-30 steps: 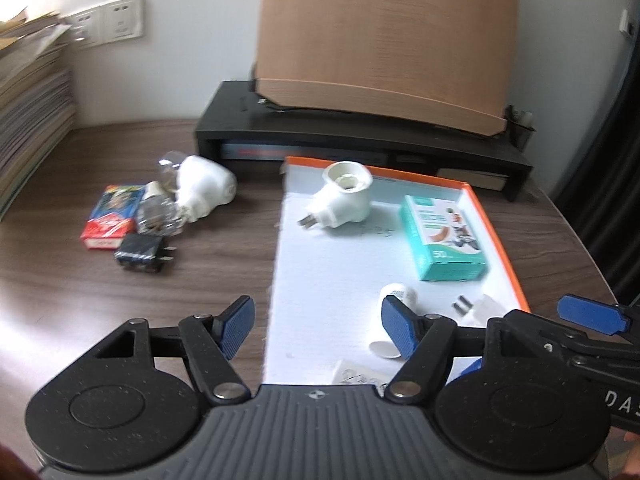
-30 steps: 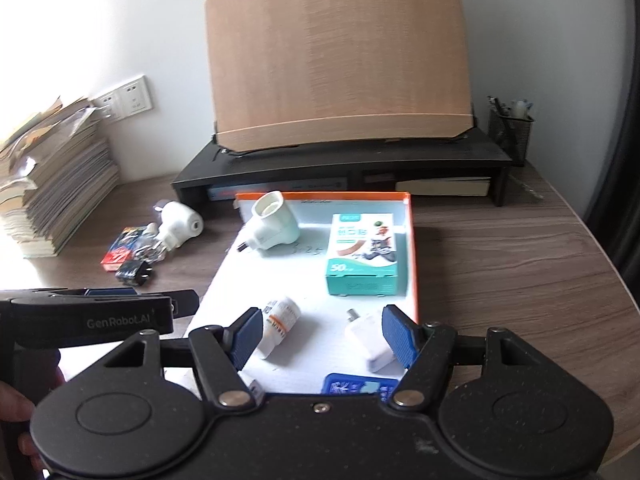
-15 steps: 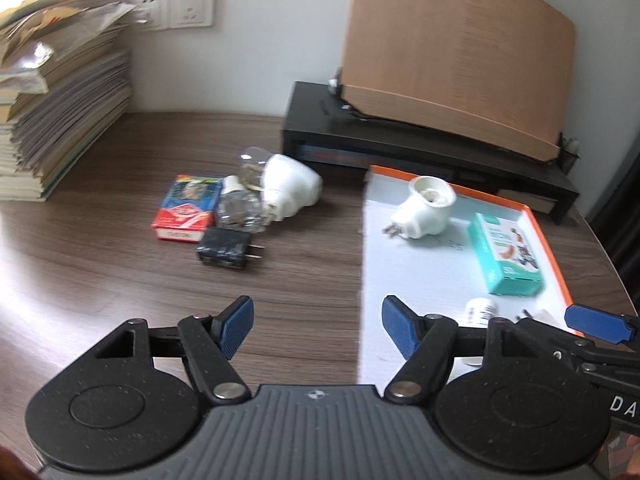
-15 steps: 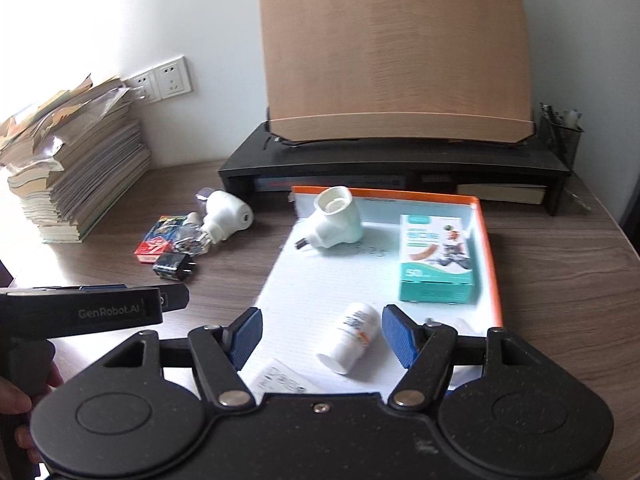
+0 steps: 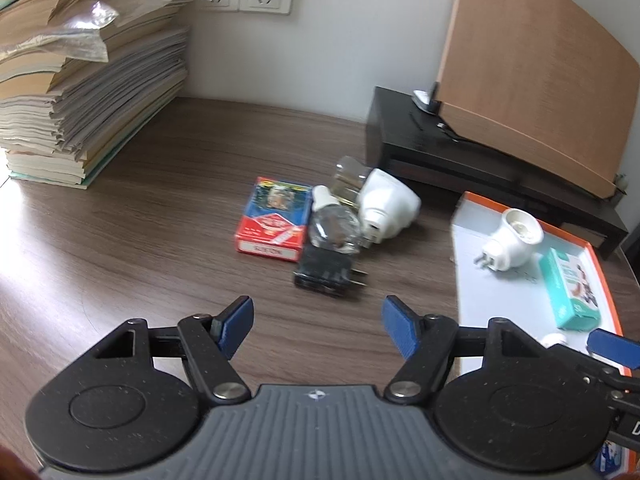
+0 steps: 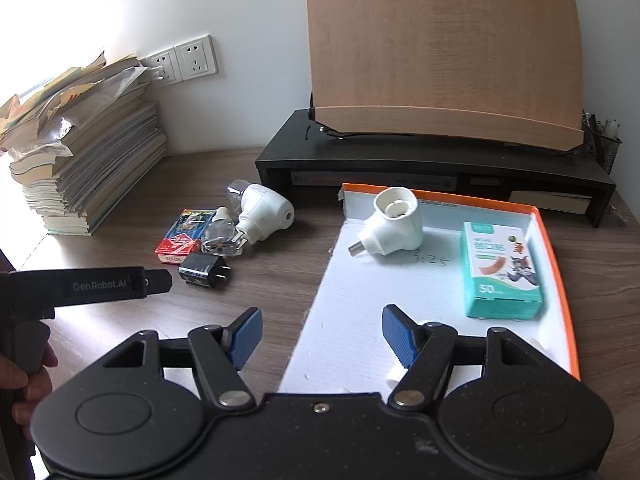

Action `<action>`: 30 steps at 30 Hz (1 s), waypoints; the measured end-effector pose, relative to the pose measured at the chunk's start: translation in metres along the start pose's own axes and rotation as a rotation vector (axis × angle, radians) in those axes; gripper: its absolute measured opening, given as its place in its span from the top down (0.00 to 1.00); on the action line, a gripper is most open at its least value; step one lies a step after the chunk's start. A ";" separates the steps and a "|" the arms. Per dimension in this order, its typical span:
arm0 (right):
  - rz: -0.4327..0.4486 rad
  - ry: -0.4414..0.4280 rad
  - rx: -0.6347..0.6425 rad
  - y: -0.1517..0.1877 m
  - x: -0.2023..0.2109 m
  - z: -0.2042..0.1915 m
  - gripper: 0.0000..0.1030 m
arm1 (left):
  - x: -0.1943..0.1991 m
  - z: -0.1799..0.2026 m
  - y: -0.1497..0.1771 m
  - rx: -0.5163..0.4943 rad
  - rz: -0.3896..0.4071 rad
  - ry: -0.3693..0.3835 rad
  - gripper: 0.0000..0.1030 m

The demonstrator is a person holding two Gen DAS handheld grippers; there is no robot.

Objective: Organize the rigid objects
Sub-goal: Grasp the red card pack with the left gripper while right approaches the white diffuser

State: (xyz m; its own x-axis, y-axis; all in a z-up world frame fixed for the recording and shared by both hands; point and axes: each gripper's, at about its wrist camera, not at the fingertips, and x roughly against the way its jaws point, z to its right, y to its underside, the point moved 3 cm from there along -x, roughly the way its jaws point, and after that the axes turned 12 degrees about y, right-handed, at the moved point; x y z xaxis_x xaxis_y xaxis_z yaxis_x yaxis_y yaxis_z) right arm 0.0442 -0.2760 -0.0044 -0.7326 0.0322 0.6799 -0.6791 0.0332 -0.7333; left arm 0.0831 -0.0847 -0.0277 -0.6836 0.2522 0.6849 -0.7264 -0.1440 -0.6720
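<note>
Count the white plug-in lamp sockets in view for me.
2. One white plug-in socket lies inside the orange-rimmed tray; the other lies on the desk in the cluster by the card box. None visibly hidden.

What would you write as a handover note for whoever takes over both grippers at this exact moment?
Left gripper: open, empty, pointing at the loose pile on the desk.
Right gripper: open, empty, over the near edge of the tray.

In the tray: white adapter, teal box, and a small white item partly hidden behind the right gripper.

Left outside, clustered on the desk: black charger, red card box, clear bulb, second white adapter, and a clear item behind it.

Remaining: move the five loose items over; the charger is nearest to the left gripper.
</note>
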 end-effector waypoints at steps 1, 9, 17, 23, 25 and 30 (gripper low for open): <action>-0.002 0.003 -0.001 -0.001 -0.002 -0.002 0.23 | -0.002 -0.004 -0.002 0.001 -0.001 -0.002 0.30; -0.026 0.028 -0.009 -0.007 -0.019 -0.016 0.23 | -0.024 -0.035 -0.022 0.013 -0.013 -0.024 0.30; -0.055 0.073 -0.035 -0.013 -0.039 -0.020 0.23 | -0.068 -0.058 -0.049 -0.013 -0.041 -0.009 0.29; -0.077 0.109 -0.055 -0.017 -0.054 -0.020 0.23 | -0.100 -0.064 -0.058 -0.037 -0.081 0.019 0.30; -0.085 0.116 -0.060 -0.020 -0.061 -0.021 0.23 | -0.106 -0.066 -0.059 -0.044 -0.083 0.024 0.29; -0.092 0.111 -0.054 -0.030 -0.078 -0.030 0.23 | -0.114 -0.062 -0.062 -0.136 -0.069 0.024 0.35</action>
State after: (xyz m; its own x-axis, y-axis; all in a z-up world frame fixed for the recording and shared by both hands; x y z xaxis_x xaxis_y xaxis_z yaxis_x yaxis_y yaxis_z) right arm 0.1235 -0.2493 -0.0352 -0.6555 0.1370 0.7427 -0.7376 0.0949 -0.6685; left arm 0.2103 -0.0455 -0.0818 -0.6290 0.2803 0.7251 -0.7544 0.0051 -0.6564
